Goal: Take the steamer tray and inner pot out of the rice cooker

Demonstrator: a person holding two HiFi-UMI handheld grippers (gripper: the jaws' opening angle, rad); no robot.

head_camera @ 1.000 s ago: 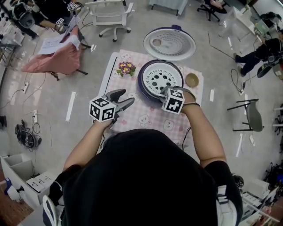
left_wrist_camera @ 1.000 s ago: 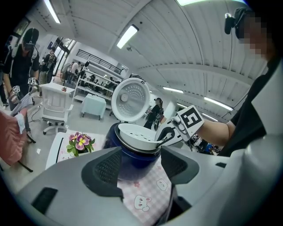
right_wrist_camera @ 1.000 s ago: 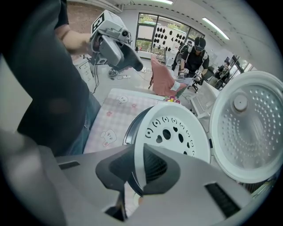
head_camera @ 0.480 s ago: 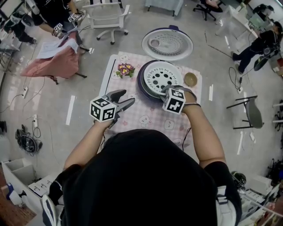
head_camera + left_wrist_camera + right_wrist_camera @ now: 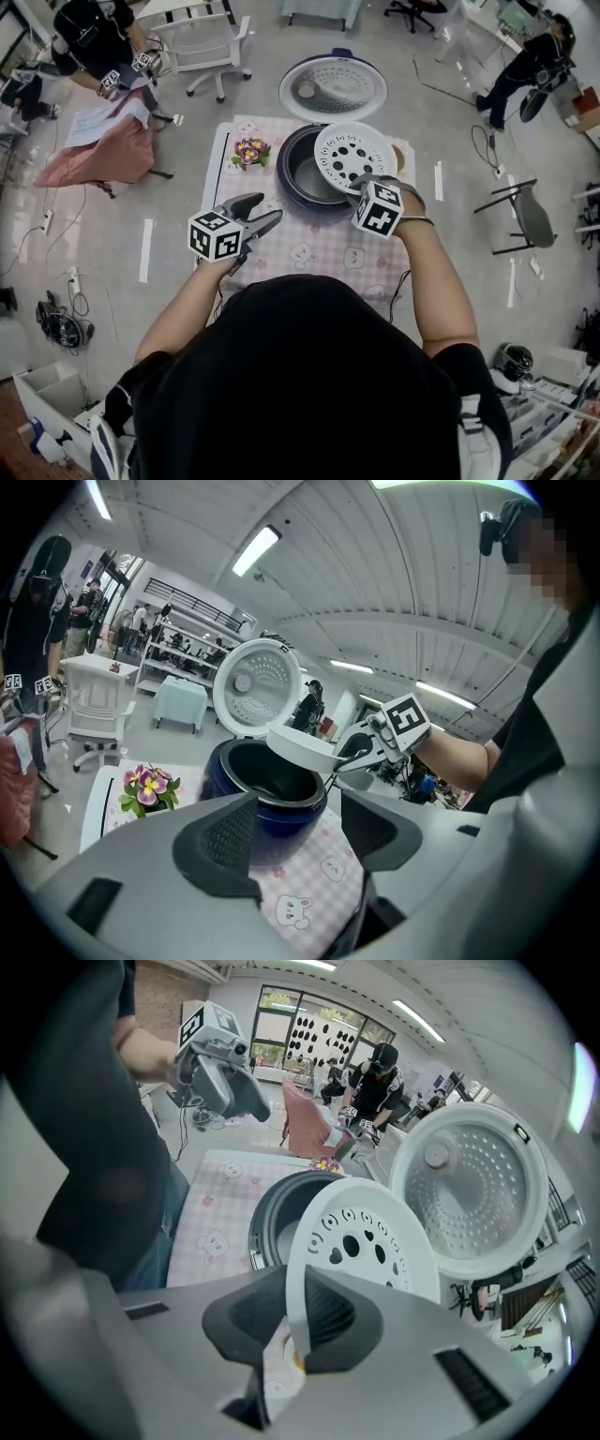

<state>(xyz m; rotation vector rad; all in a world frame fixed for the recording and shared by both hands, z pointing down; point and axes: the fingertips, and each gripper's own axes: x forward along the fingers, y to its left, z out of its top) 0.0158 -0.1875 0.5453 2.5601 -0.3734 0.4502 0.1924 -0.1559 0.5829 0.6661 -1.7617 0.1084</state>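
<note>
Right gripper (image 5: 360, 185) fingers clamped on near rim of white steamer tray (image 5: 354, 153); the right gripper view shows the rim edge pinched between the pads (image 5: 323, 1312). Tray sits upper centre of head view, tilted, held over the right side of the rice cooker (image 5: 286, 183), clear of its rim. Dark inner pot (image 5: 309, 173) is in the cooker. Open lid (image 5: 333, 89) stands behind. Left gripper (image 5: 266, 209) at centre left over the checked-cloth desk (image 5: 319, 251), fingers apart, nothing between them. Flowers (image 5: 248, 150) left of cooker.
</note>
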